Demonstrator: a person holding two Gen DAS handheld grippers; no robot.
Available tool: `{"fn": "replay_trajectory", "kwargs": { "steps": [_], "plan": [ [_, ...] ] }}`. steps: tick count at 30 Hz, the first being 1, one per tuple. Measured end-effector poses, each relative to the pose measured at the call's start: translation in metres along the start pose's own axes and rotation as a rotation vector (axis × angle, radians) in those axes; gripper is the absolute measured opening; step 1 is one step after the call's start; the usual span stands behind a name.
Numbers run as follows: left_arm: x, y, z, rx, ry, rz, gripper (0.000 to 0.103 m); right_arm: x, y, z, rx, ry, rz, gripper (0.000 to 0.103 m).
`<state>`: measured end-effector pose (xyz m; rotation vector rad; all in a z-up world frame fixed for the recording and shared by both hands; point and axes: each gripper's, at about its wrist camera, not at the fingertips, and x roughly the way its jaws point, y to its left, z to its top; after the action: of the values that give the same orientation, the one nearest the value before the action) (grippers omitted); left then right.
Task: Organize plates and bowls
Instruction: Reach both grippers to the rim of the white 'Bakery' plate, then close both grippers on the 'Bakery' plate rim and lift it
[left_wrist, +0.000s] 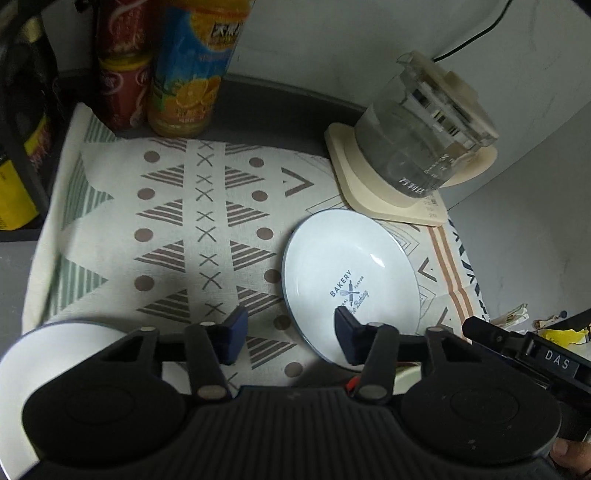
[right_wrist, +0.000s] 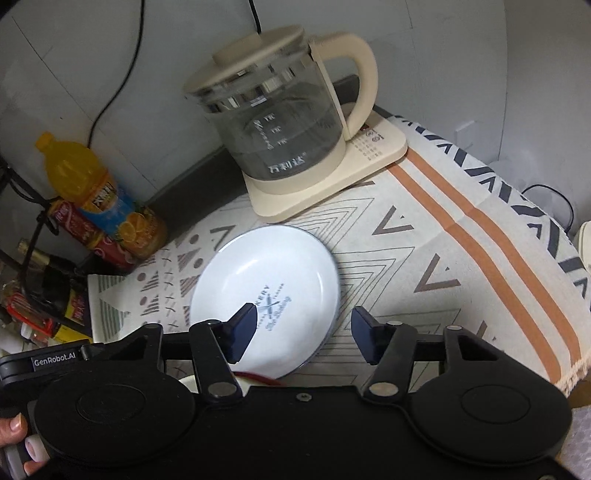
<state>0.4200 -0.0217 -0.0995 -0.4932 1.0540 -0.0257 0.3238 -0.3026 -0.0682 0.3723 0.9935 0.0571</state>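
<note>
White ceramic plate (right_wrist: 266, 295) with a dark rim and a "BAKERY" print lies empty on the patterned cloth (left_wrist: 207, 229), just in front of the glass kettle (right_wrist: 273, 122) (clear, on a cream base). Both the left gripper (left_wrist: 291, 336) and the right gripper (right_wrist: 303, 334) hover over it with jaws spread and nothing between them, one pad of each above the plate. An orange juice bottle (right_wrist: 92, 192) and a red can (left_wrist: 122, 92) stand at the back, while a plain white bowl (left_wrist: 62, 350) sits by the left gripper.
</note>
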Motion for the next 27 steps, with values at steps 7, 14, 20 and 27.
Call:
{"fn": "replay_trajectory", "kwargs": {
  "steps": [7,14,20,27],
  "plan": [
    [0.029,0.0,0.005,-0.024,0.051,0.023,0.033,0.034,-0.014,0.008,-0.022,0.088,0.028,0.049],
    [0.049,0.005,0.01,-0.057,0.09,0.065,0.024,0.067,-0.023,0.011,-0.026,0.168,0.056,0.036],
    [0.059,0.005,0.014,-0.073,0.105,0.065,0.018,0.083,-0.019,0.013,-0.05,0.211,0.07,0.032],
    [0.073,0.001,0.015,-0.065,0.142,0.044,0.015,0.104,-0.021,0.006,-0.037,0.283,0.086,0.021]
  ]
}}
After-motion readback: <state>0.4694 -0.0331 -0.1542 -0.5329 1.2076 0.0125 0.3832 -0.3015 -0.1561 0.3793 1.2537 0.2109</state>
